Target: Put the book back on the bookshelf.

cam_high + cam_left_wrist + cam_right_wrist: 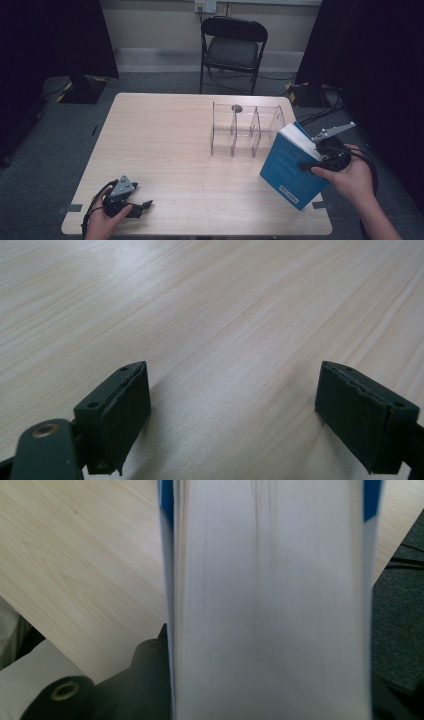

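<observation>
Book point(289, 167) in the right gripper point(316, 159) sits tilted above the table's point(165, 145) near right corner, blue cover facing the camera in the high view, its upper white page edge leaning toward the clear divider rack point(245, 131). The rack stands just beyond and to the left of the book, its slots open upward and its partitions running roughly front to back, so the likely next move is to swing the book's long axis upright and carry it left and away into the nearest slot. The right hand point(350, 180) is by far the nearer one; the left gripper point(142, 207) rests well apart at the near left corner, its jaws spread with bare wood between them in the left gripper view. The right jaws are clamped on the book, judging from the high view; in the right gripper view the page block point(270, 600) covers the jaw tips. A small dark object point(236, 107) on the rack's far wall is too small to identify.
</observation>
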A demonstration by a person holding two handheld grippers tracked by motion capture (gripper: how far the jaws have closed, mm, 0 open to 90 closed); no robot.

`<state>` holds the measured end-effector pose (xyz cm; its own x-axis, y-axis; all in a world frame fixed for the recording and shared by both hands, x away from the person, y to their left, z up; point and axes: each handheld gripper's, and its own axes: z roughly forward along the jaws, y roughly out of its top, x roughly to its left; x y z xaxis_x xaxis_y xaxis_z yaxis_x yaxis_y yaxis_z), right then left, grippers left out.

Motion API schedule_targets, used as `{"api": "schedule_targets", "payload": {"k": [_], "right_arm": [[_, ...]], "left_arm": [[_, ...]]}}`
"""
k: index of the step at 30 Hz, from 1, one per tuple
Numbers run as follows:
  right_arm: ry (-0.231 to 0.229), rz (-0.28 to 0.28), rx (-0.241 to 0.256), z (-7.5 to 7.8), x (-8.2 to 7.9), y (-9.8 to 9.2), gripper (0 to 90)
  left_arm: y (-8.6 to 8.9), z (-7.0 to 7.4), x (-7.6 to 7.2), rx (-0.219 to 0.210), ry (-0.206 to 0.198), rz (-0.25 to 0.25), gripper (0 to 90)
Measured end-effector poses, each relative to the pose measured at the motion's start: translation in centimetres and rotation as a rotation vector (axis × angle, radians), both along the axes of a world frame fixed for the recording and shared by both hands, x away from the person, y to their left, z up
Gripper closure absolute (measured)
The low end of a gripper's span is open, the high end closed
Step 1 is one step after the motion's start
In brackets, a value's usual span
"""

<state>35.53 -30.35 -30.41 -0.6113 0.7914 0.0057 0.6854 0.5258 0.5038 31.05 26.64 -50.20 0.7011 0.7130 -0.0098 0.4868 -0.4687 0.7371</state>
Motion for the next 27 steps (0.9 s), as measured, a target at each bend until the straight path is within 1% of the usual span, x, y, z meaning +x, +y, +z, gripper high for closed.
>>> {"api": "schedule_targets", "payload": {"k": [1, 2, 5, 9, 11, 12, 13, 14, 15, 18, 22, 23, 24, 27], "right_arm": [[-0.002, 0.001, 0.000, 0.00, -0.02, 0.00, 60.4], [-0.007, 0.009, 0.000, -0.03, -0.02, 0.01, 60.7], [-0.008, 0.017, 0.004, 0.00, -0.16, 0.09, 60.8], [-0.016, 0.015, 0.007, -0.03, -0.21, 0.13, 61.0], [-0.015, 0.006, 0.013, 0.00, -0.24, 0.06, 61.2], [-0.017, 0.006, 0.013, -0.01, -0.26, 0.08, 61.2], [-0.028, 0.017, 0.012, -0.04, -0.27, 0.11, 61.3], [-0.029, 0.018, 0.011, -0.04, -0.31, 0.15, 61.4], [-0.024, 0.015, 0.013, -0.01, -0.40, 0.24, 61.4], [-0.031, 0.009, 0.016, -0.02, -0.48, 0.30, 61.6], [-0.020, -0.011, 0.021, 0.07, -0.41, 0.21, 61.8], [-0.015, -0.014, 0.031, 0.13, -0.30, 0.11, 61.8], [0.000, -0.025, 0.040, 0.20, -0.27, 0.06, 61.8], [0.005, -0.058, 0.062, 0.40, -0.07, 0.02, 61.9]], "left_arm": [[-0.04, -0.02, -0.01, -0.006, 0.000, 0.004, 14.2], [0.00, 0.00, 0.00, 0.000, 0.000, 0.000, 14.2], [-0.01, 0.00, -0.01, -0.003, 0.001, 0.001, 14.2], [-0.04, -0.02, -0.01, -0.007, 0.000, 0.004, 14.2], [0.00, 0.00, 0.00, 0.000, 0.000, -0.001, 14.2], [-0.04, -0.02, -0.01, -0.007, 0.000, 0.004, 14.2], [-0.03, -0.01, -0.01, -0.004, 0.000, 0.003, 14.2], [-0.03, -0.01, -0.01, -0.006, 0.001, 0.004, 14.2], [-0.04, -0.01, -0.01, -0.006, 0.000, 0.004, 14.2], [-0.03, -0.01, -0.01, -0.005, 0.001, 0.004, 14.2], [-0.03, 0.00, 0.00, -0.005, 0.000, 0.004, 14.2], [-0.03, 0.00, 0.00, -0.005, 0.001, 0.004, 14.2], [-0.03, 0.00, 0.00, -0.005, 0.001, 0.004, 14.2], [-0.03, 0.00, 0.00, -0.004, 0.001, 0.003, 14.2]]}}
